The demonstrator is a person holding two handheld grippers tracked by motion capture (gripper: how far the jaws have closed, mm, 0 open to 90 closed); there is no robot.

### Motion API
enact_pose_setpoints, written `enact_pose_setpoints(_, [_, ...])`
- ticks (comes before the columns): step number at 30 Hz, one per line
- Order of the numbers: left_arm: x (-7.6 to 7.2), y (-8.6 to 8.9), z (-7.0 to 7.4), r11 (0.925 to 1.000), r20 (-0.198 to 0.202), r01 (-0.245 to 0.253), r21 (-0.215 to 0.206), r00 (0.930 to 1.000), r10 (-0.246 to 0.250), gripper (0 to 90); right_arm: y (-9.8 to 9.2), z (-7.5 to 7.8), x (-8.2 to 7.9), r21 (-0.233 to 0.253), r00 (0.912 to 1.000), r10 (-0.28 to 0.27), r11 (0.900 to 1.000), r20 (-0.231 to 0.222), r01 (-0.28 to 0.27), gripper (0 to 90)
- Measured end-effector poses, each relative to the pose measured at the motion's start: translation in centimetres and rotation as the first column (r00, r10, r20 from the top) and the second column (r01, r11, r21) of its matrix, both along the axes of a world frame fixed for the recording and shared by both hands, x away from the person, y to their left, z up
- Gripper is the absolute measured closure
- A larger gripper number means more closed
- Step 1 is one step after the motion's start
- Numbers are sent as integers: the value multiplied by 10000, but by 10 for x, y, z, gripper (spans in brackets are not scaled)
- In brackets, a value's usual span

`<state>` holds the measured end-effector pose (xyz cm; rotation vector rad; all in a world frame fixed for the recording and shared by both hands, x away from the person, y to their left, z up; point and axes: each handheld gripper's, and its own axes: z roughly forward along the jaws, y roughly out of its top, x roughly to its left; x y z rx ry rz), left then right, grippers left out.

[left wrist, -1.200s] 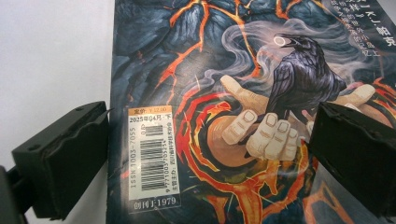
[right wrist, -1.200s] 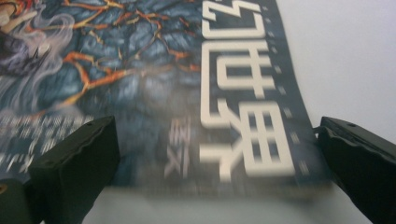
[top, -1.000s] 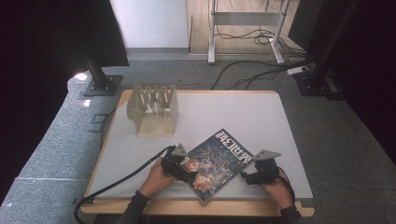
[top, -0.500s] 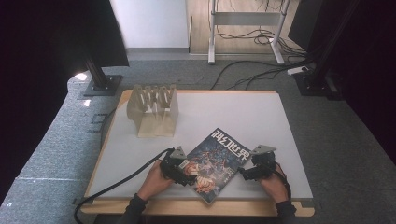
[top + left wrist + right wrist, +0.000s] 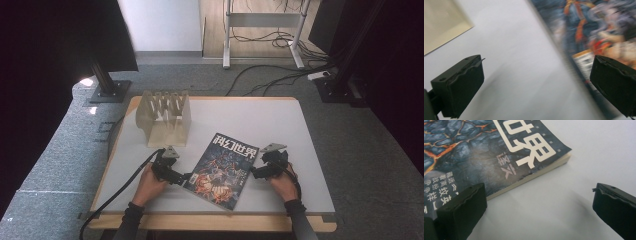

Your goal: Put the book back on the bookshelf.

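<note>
A dark-covered magazine (image 5: 223, 169) with white title characters lies flat and askew on the white table top (image 5: 250, 120). At its left edge sits my left gripper (image 5: 186, 176), open; in the left gripper view one jaw hovers over the magazine's (image 5: 599, 32) lower corner and the other over bare table. My right gripper (image 5: 253, 172) sits open at the magazine's right edge; in the right gripper view its left jaw overlaps the magazine cover (image 5: 474, 157) and the right jaw stands over bare table. Nothing is clamped in either gripper.
A pale wooden slotted rack (image 5: 164, 118) stands at the table's back left, its base corner (image 5: 441, 25) visible in the left gripper view. Black stands and cables sit on the grey floor beyond the table. The table's back right is open surface.
Both grippers have closed in on the magazine's opposite edges; the magazine has shifted slightly.
</note>
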<state>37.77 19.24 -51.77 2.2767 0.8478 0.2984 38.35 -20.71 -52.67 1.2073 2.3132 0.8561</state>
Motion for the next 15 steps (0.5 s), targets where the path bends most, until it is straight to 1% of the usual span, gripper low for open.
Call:
enact_pose_setpoints(1, [2, 2, -2, 9999, 15, -119, 29, 9999, 119, 0, 1, 0, 3, 1, 10000, 1, 10000, -38, -1, 0])
enact_pose_setpoints(3, [4, 4, -6, 9997, -70, -207, 116, 9998, 207, 0, 4, 1, 9, -28, 10000, -19, 10000, -54, 18, 0])
enact_pose_setpoints(4, [5, 2, -9, 9996, -102, -171, 243, 9998, 173, 0, 6, 1, 14, -44, 9999, -3, 10000, -109, 2, 0])
enact_pose_setpoints(5, [4, 1, -10, 9996, 50, -119, 256, 9999, 118, 0, 6, 1, 14, -44, 9999, -3, 10000, -109, 2, 0])
enact_pose_setpoints(6, [5, -1, -10, 9996, 3, -83, 282, 10000, 83, 0, 8, 1, 17, -31, 9999, 16, 10000, -137, -17, 0])
enact_pose_setpoints(9, [3, -5, -10, 9995, 107, 17, 317, 9999, -21, 0, 11, 1, 25, -26, 9997, 66, 10000, -243, -67, 0])
enact_pose_setpoints(11, [1, -6, -10, 9993, 250, 69, 360, 9997, -78, 0, 12, 3, 31, -109, 9996, 20, 9999, -298, -23, 0])
enact_pose_setpoints(12, [-1, -8, -10, 9993, 271, 115, 366, 9996, -125, 0, 12, 3, 31, -109, 9996, 20, 9999, -298, -23, 0])
enact_pose_setpoints(15, [-7, -14, -10, 9986, 291, 395, 363, 9988, -406, 0, 12, 3, 38, -168, 9995, -74, 9998, -311, 69, 0])
